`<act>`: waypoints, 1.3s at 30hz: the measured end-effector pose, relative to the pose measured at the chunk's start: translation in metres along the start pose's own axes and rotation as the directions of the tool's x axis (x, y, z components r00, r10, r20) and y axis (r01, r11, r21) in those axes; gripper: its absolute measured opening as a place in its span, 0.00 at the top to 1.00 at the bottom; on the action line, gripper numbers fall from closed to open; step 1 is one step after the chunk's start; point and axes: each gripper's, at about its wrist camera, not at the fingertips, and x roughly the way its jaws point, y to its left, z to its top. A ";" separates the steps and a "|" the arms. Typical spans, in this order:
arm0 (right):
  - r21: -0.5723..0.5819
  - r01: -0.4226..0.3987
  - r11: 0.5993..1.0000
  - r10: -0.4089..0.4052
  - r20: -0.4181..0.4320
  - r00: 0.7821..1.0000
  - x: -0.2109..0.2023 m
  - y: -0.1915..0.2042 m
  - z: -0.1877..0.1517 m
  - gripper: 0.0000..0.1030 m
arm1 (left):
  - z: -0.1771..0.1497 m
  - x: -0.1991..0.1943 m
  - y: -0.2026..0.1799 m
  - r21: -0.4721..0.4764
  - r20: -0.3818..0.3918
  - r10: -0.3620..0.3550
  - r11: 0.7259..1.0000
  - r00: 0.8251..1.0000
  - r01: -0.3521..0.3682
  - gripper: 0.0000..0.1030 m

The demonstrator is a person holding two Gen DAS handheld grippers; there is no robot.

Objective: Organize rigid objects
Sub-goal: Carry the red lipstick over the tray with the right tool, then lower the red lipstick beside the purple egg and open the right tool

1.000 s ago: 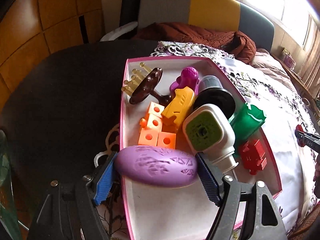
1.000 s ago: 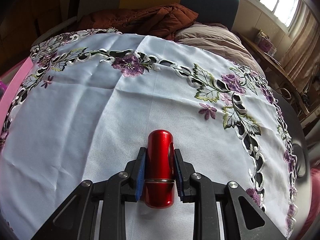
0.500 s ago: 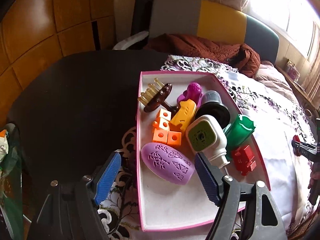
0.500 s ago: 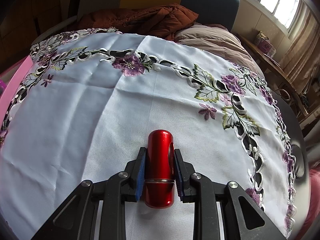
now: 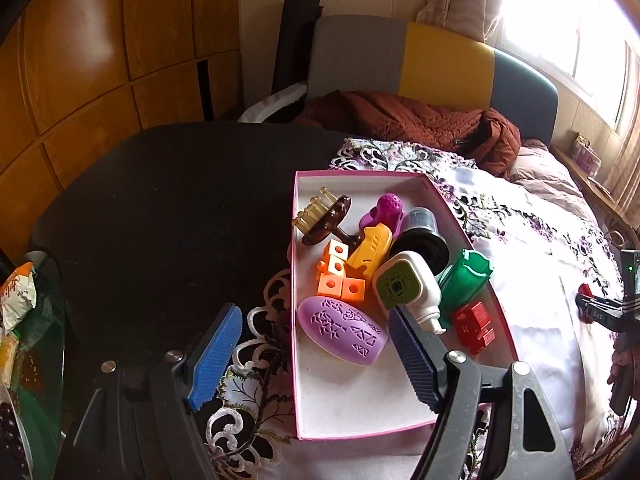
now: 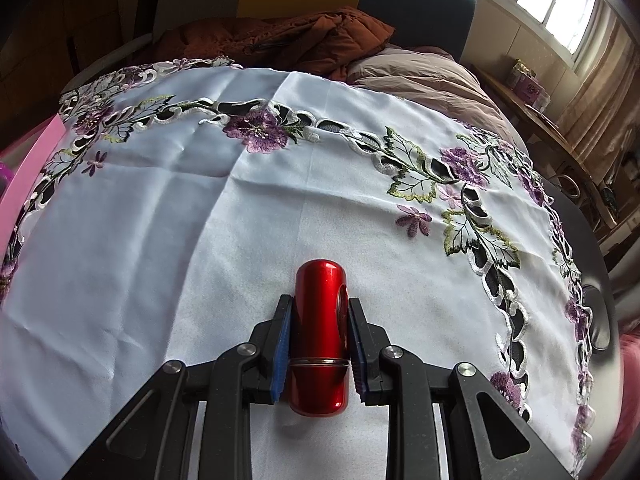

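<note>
My right gripper (image 6: 318, 344) is squeezed tight on a shiny red tube (image 6: 319, 332), just above the white flowered cloth (image 6: 160, 240). The cloth around it is bare, with the pink box (image 6: 24, 168) far off at the left edge. My left gripper (image 5: 316, 356) has its blue pads wide apart and holds nothing. Under it, inside the pink box (image 5: 294, 280), lies a purple oval thing (image 5: 342, 330). Packed close behind that are orange blocks (image 5: 340, 280), a white bottle (image 5: 412, 292), a green cup (image 5: 466, 280), a red block (image 5: 474, 326) and a brown brush (image 5: 324, 220).
</note>
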 end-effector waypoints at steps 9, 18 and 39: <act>0.055 -0.032 0.998 0.033 -0.014 0.999 0.000 -0.005 0.001 0.75 | 0.000 -0.003 0.006 -0.021 -0.001 0.004 1.000 1.000 -0.004 0.25; 0.059 -0.027 0.998 0.029 -0.024 0.999 -0.002 -0.004 0.001 0.75 | -0.002 -0.003 0.015 -0.042 -0.007 0.003 0.999 1.000 -0.004 0.25; -0.317 -0.539 0.781 0.594 0.110 0.797 -0.145 0.180 0.027 0.75 | -0.008 -0.002 0.067 -0.152 -0.010 0.070 0.986 0.997 -0.071 0.25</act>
